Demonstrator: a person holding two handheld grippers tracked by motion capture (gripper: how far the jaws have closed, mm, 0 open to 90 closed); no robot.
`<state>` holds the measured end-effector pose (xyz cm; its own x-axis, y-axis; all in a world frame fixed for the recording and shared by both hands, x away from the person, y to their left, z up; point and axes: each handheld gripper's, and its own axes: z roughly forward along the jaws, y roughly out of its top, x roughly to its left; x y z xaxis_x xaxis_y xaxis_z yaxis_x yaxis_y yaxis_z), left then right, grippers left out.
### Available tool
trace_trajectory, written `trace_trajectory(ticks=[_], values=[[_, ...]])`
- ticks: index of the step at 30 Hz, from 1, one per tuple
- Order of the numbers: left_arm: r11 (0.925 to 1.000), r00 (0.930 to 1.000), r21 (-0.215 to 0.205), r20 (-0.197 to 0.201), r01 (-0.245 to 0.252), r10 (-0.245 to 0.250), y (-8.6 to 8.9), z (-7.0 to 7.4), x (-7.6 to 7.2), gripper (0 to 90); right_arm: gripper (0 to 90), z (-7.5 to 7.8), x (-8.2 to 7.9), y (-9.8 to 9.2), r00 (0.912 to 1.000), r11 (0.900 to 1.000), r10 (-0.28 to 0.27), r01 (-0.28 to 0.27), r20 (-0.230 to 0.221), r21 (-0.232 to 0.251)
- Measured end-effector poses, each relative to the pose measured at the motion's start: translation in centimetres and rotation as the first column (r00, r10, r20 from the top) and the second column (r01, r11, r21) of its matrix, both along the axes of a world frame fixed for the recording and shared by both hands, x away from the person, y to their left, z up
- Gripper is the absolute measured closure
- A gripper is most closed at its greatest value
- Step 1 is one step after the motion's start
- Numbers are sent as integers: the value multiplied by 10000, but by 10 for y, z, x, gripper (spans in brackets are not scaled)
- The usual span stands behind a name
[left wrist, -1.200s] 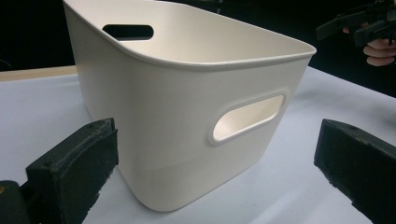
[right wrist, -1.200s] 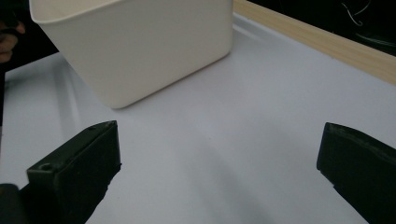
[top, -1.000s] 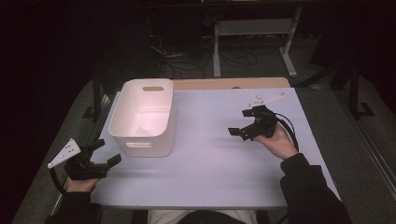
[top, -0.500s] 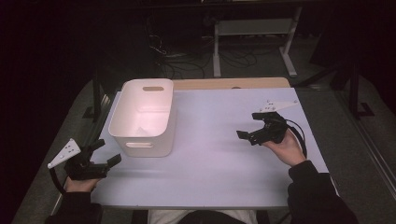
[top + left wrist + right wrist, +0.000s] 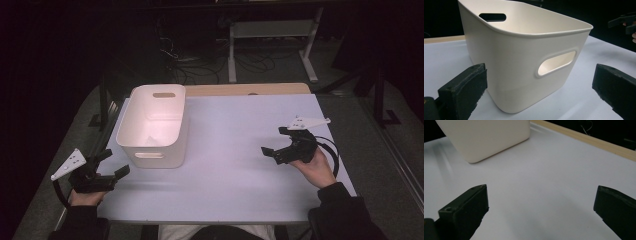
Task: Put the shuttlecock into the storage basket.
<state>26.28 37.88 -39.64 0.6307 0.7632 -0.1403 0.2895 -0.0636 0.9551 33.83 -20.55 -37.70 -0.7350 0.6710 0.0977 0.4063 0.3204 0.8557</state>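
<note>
Right hand-held gripper (image 5: 274,143) nearer the person

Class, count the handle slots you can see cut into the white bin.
2: near handle slot facing the left gripper; far handle slot on the opposite wall.

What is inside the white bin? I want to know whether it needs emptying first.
From the high view, the white bin looks empty: bare inner walls and floor show. Its near wall hides the strip of floor just behind it, so something small lying there could go unseen.

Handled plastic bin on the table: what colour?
Plain cream-white plastic bin, no pattern; clearest in the left gripper view.
</note>
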Motion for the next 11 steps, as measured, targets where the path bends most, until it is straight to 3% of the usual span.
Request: trace_trajectory(ticks=[2, 11], values=[[10000, 10000, 2, 8, -2, 2, 0, 0, 0, 0, 0, -3, -6, -4, 9997, 9999, -48, 46, 246, 105], [10000, 10000, -5, 15, 5, -5, -1, 0, 0, 0, 0, -8, -18, -9, 9985, 9999, -159, 161, 531, -34]])
